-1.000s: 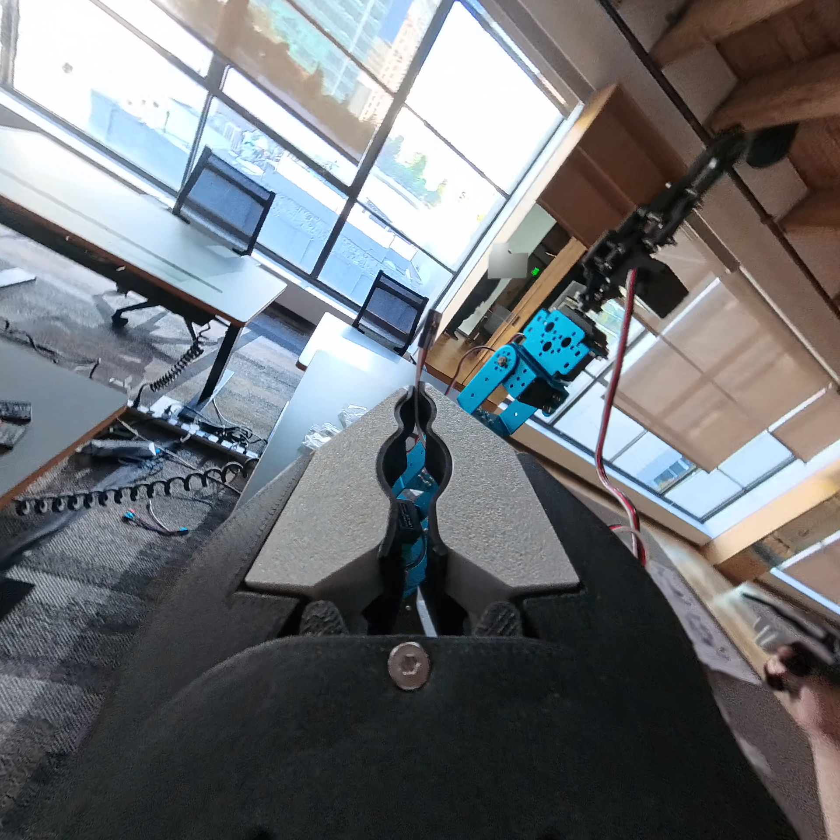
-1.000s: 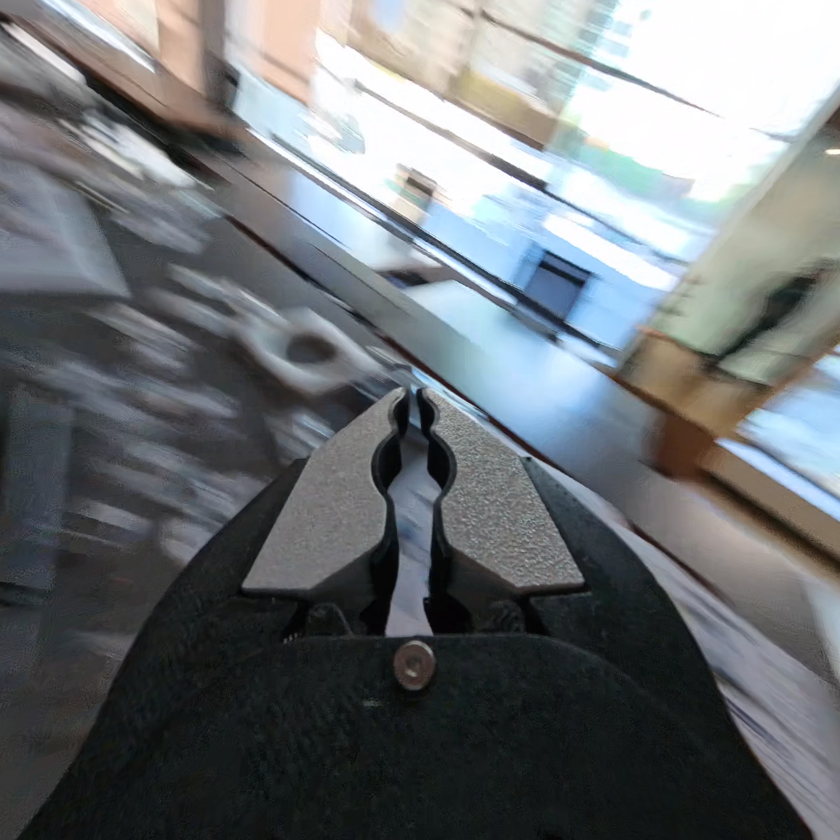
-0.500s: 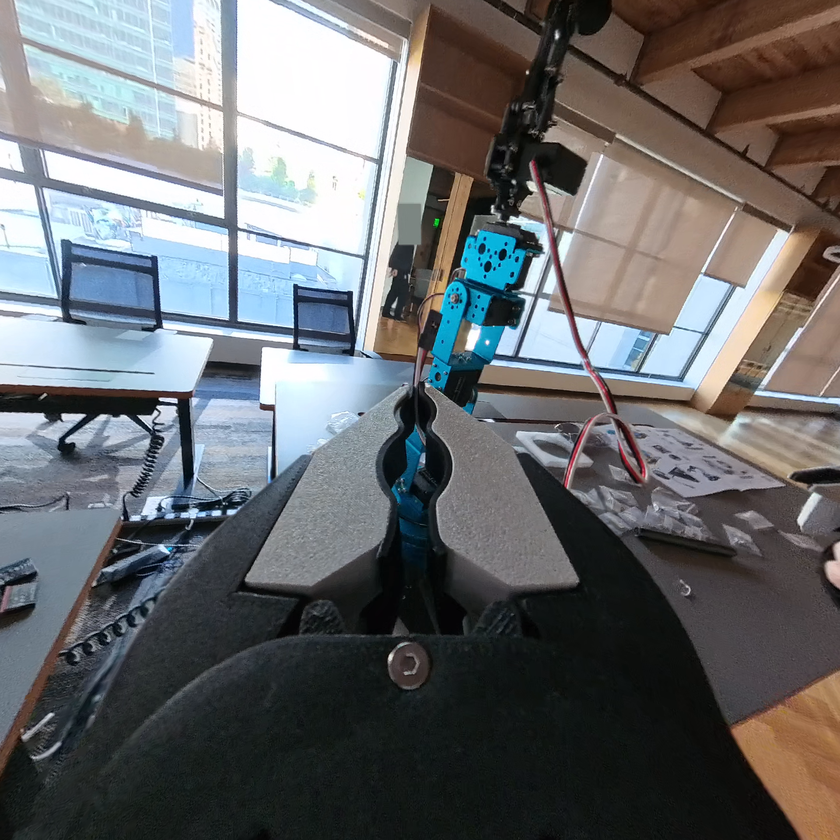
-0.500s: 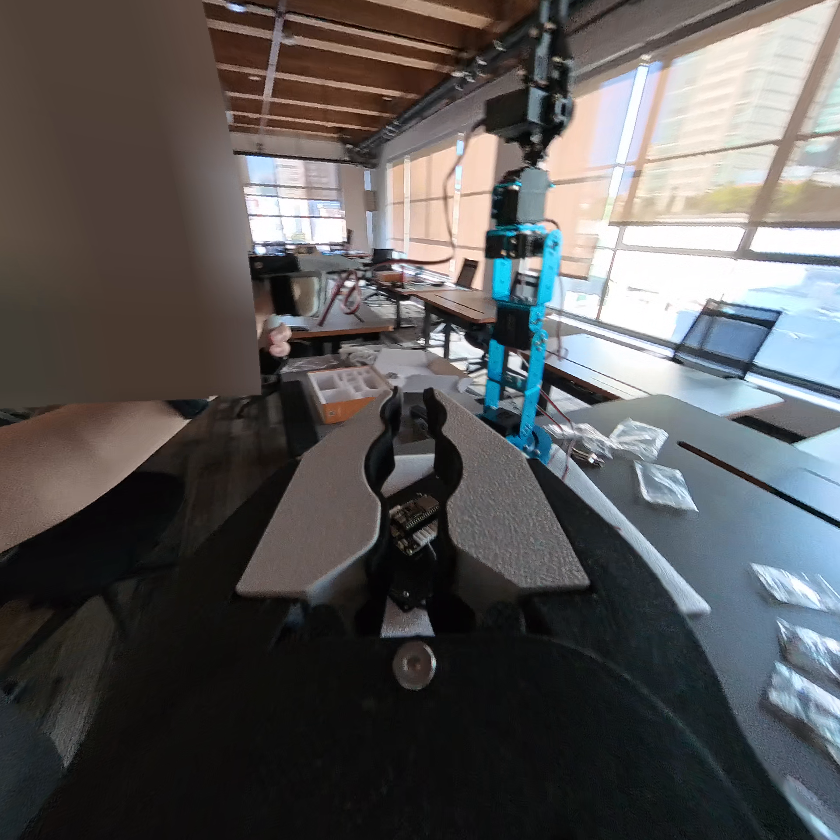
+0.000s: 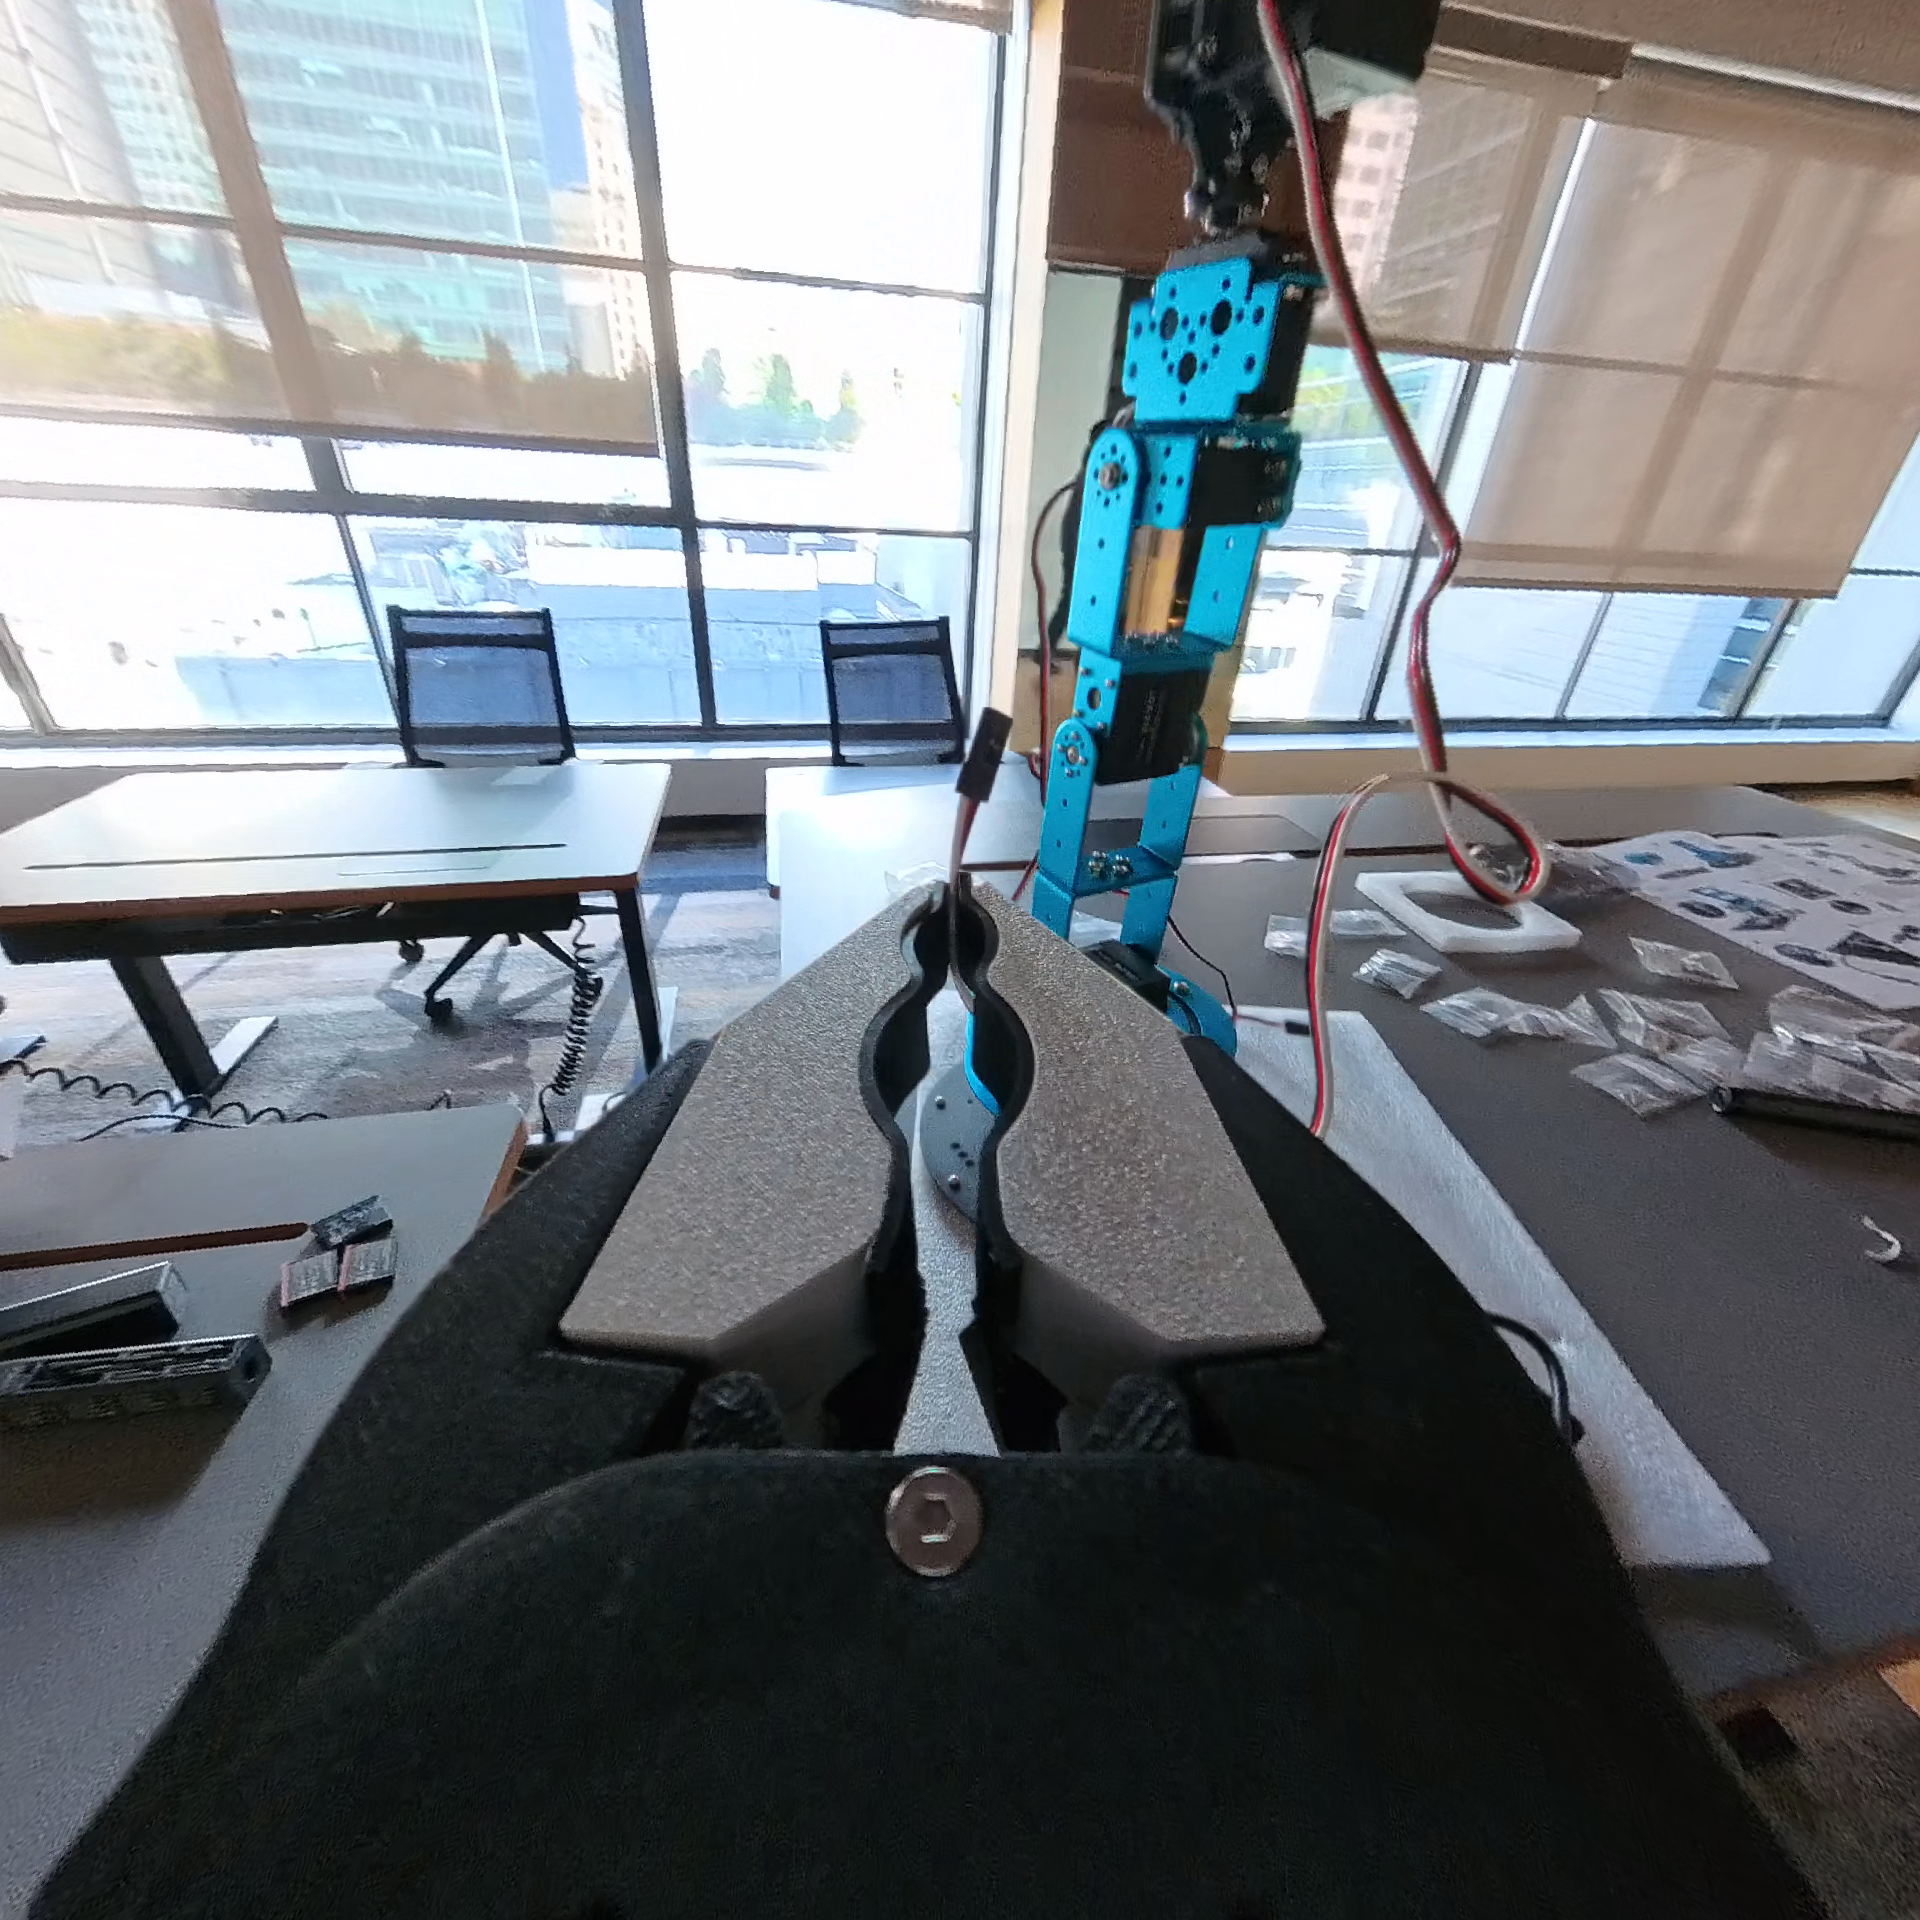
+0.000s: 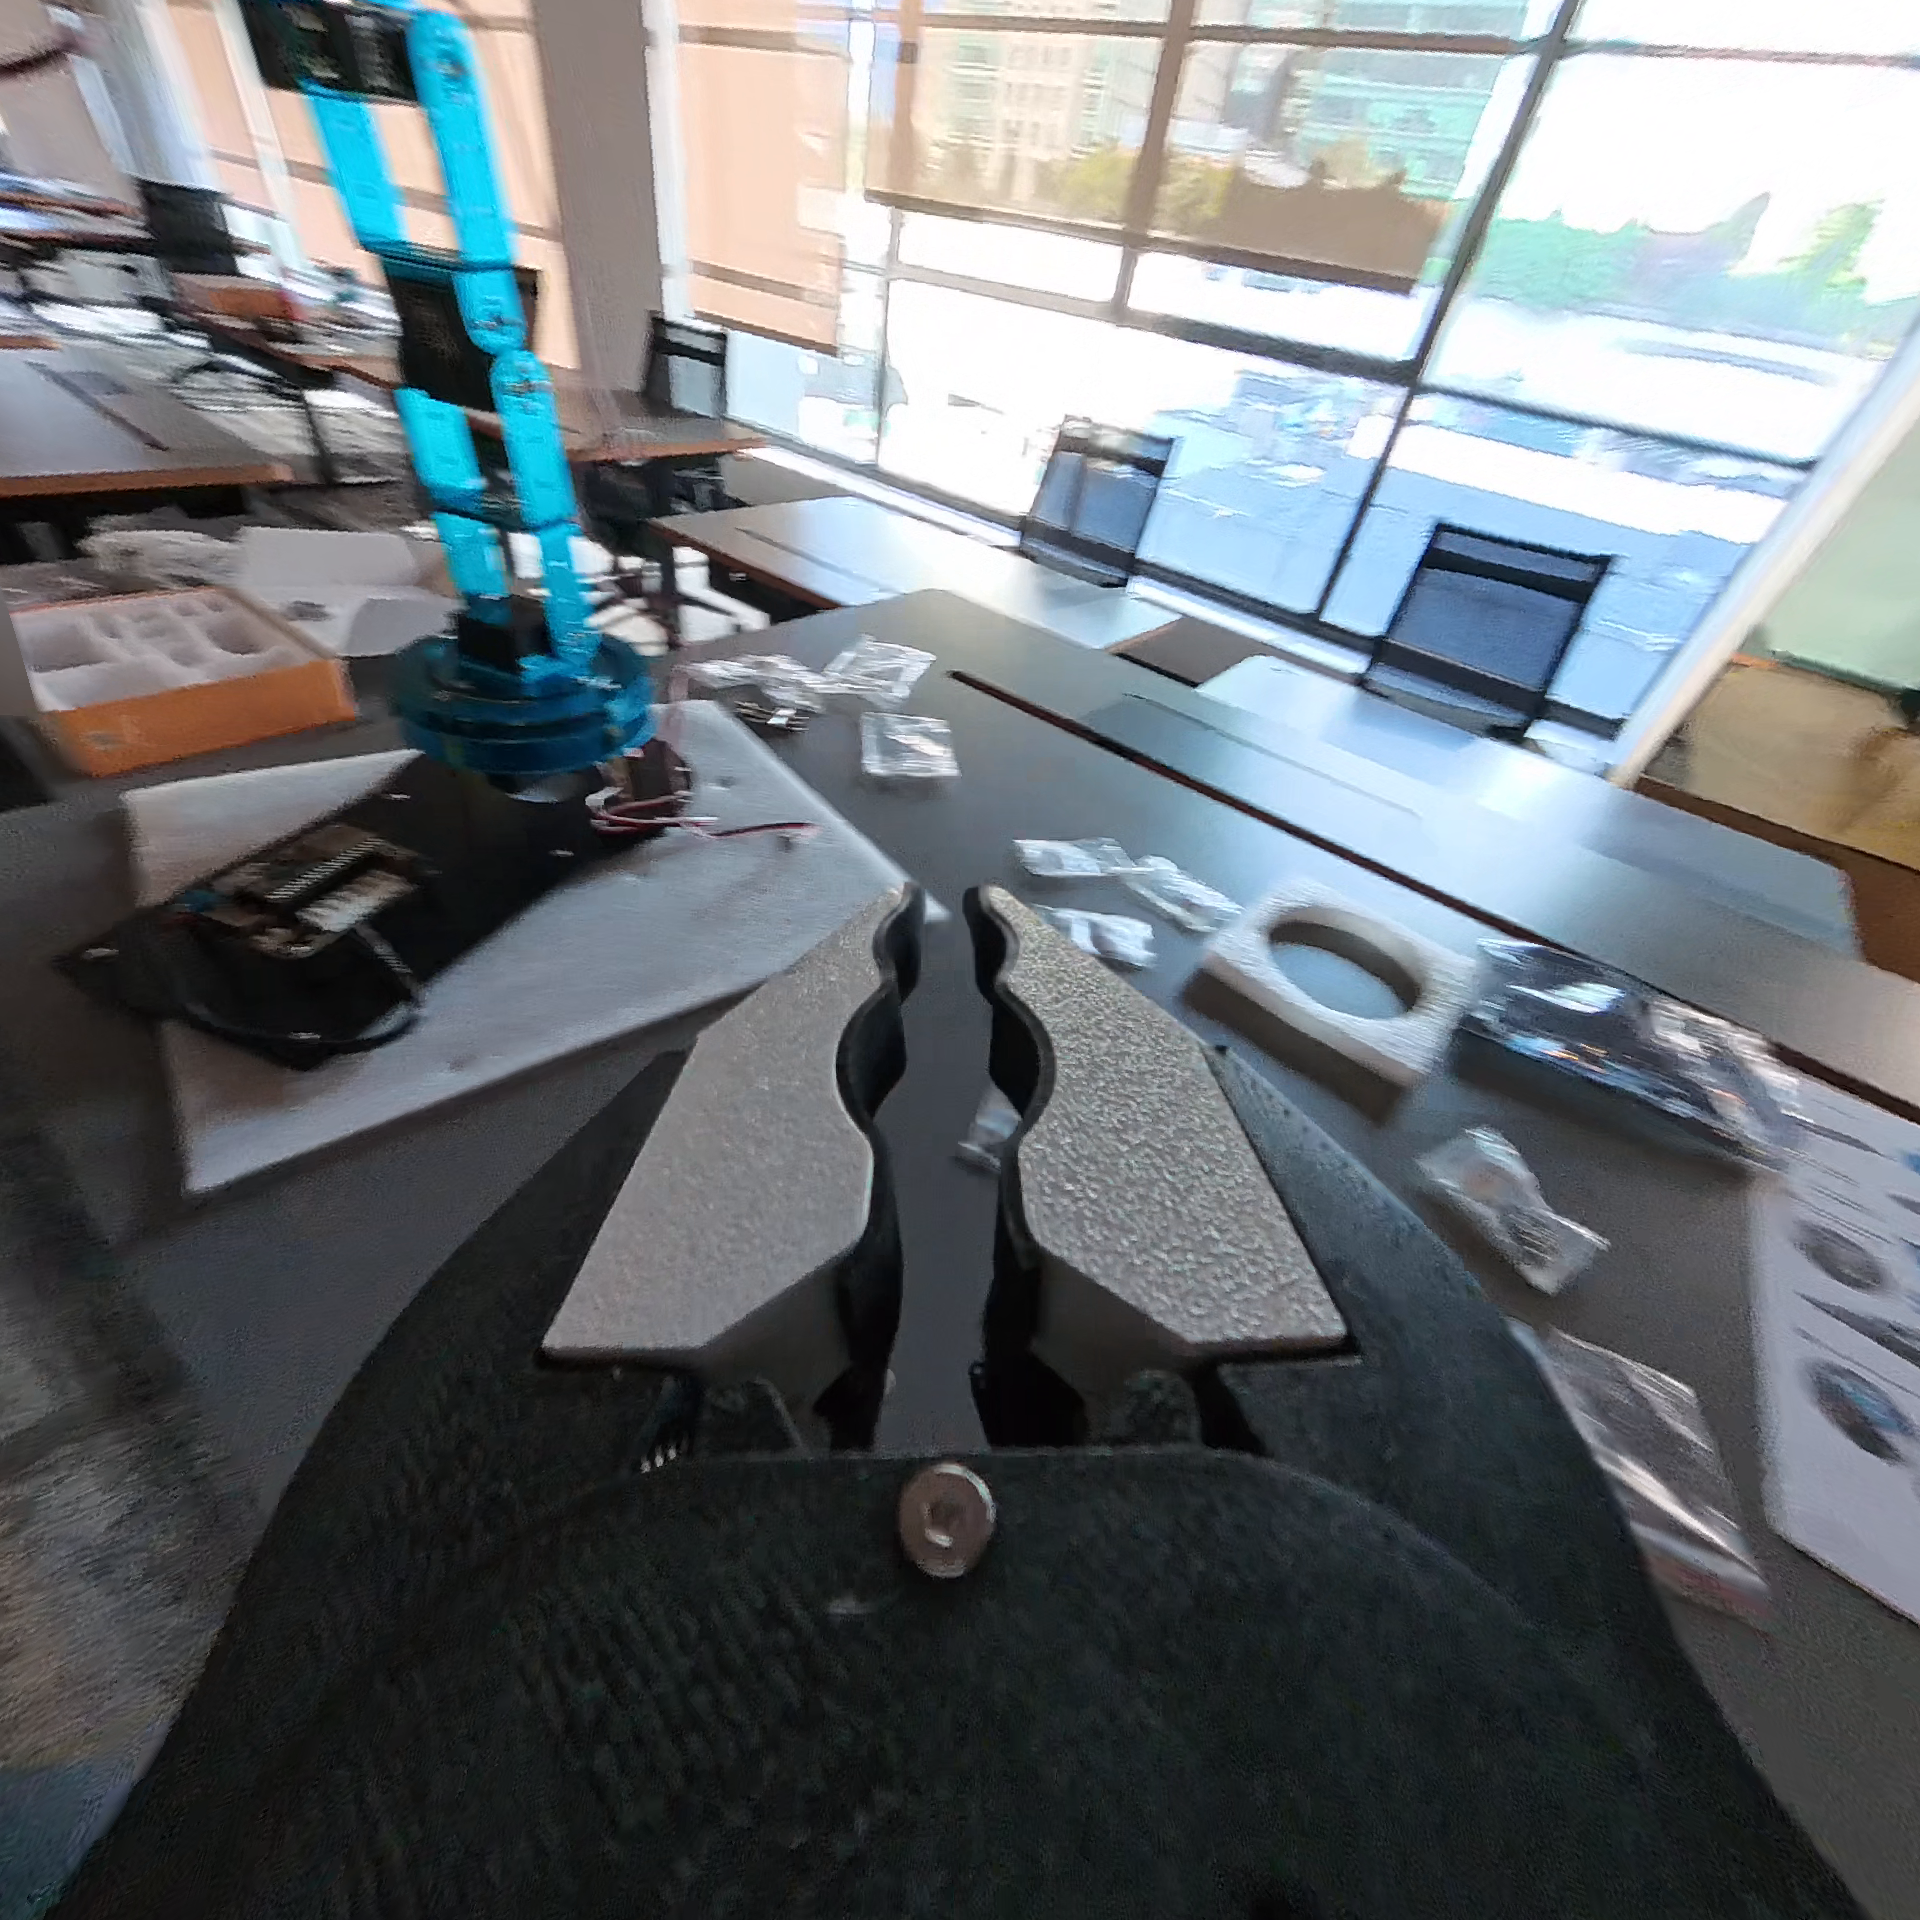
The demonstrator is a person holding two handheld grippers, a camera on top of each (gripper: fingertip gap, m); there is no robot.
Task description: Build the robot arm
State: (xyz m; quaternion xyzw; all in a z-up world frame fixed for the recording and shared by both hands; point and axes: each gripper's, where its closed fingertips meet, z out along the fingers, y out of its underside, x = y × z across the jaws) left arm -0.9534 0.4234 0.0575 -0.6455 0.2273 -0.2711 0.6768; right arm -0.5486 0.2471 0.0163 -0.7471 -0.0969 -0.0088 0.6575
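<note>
My left gripper [image 5: 954, 899] is shut on a thin servo wire whose black connector [image 5: 983, 746] sticks up above the fingertips. Just behind it a blue robot arm [image 5: 1174, 582] stands upright on a white foam sheet [image 5: 1475, 1278]. A red, white and black cable [image 5: 1439, 540] hangs from the arm's top and loops on the table. My right gripper [image 6: 941, 906] is nearly shut, with a narrow slit between the tips and nothing in it. It hovers over the dark table [image 6: 1351, 810], to the right of the blue arm [image 6: 488, 416] and a circuit board [image 6: 301, 904].
Several small plastic parts bags [image 5: 1662, 1039] [image 6: 904, 743], a white foam square with a round hole [image 6: 1330, 977] [image 5: 1465, 914] and printed sheets [image 6: 1849, 1351] lie on the table. An orange box with a foam insert [image 6: 177, 675] stands at the left. Desks and chairs [image 5: 478, 686] line the windows. One gripper's finger ends stand about 45 cm off the other's.
The left view has levelled out from a strong tilt, with the wire still pinched. The right gripper has swung right, away from the arm, and its jaws have narrowed.
</note>
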